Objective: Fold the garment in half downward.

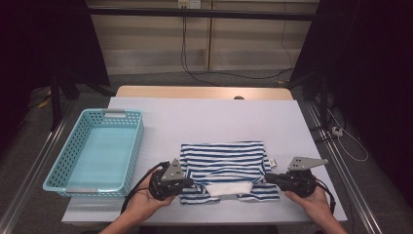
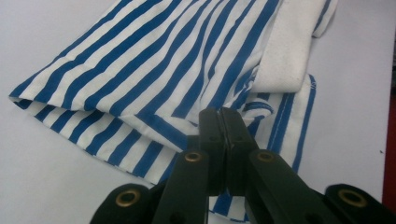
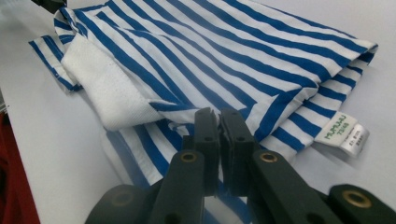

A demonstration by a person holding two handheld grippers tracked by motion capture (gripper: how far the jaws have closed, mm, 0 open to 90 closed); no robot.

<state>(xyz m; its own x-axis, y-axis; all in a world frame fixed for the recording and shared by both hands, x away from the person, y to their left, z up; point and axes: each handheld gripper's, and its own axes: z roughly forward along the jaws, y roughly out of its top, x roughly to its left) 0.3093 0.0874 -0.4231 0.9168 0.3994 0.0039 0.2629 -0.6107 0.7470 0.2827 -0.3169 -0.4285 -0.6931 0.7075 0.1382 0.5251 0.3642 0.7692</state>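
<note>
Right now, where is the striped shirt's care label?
In the high view the care label pokes out at the striped shirt's right edge, just above the right gripper; in the right gripper view it lies right of the fingers.

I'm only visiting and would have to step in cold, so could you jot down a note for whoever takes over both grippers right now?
Left gripper: jaws shut, at the left edge of the folded blue-and-white striped cotton shirt.
Right gripper: jaws shut, at the shirt's right edge. Whether either pinches cloth, I cannot tell.
Shirt lies near the front of the white-covered table, white collar band toward the person.
Turquoise perforated plastic basket stands left of it, nothing inside.
Done: shirt partly folded.
Left, probably: finish folding, then place it in the basket.
</note>
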